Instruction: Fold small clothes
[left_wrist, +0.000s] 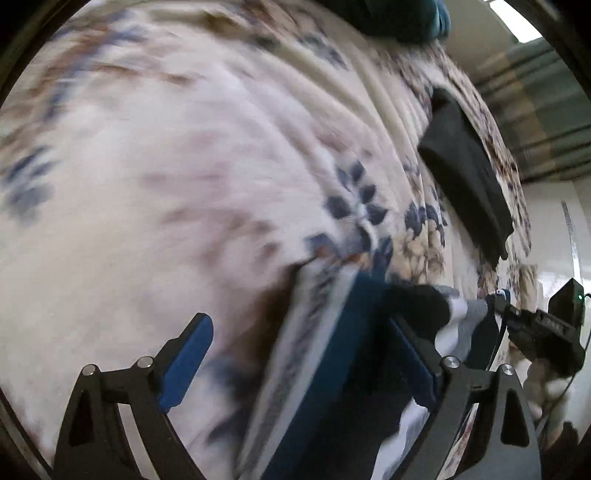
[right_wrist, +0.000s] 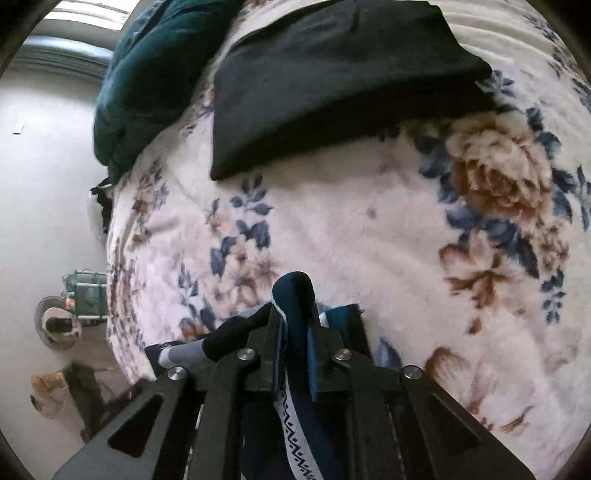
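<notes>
The patterned garment (right_wrist: 295, 373), dark teal with a white band of navy zigzag, was pinched between the fingers of your right gripper (right_wrist: 295, 317). A rounded fold of it stuck up above the fingertips, and the rest ran back under the tool toward the lens. Those jaws stood narrow, closed onto the cloth. Just to the left of them lay a bundle of black, grey and white fabric (right_wrist: 207, 347), close against the gripper; whether it belonged to the same garment you could not tell from this view.

From your left wrist camera, the same garment (left_wrist: 332, 350) stretched as a teal and white strip across the lower middle of the frame, heavily blurred. Your left gripper (left_wrist: 306, 354) was spread wide, its blue-padded fingers (left_wrist: 188, 362) far apart, with the cloth passing between them and lying against the right-hand one. It was not closed on anything. Your right gripper (left_wrist: 539, 332) showed at the far right edge, with the black, grey and white bundle (left_wrist: 450, 314) beside it.

All of this sat over the floral blanket (right_wrist: 369, 229), cream with blue leaves and brown blooms. Farther back on the blanket lay a folded black garment (right_wrist: 332, 85), well apart from the tools, and beyond that a dark green quilted throw (right_wrist: 140, 74) near the edge. Pale floor (right_wrist: 44, 184) showed to the left of the bed, with some small items (right_wrist: 74, 306) on it too blurred to name.
</notes>
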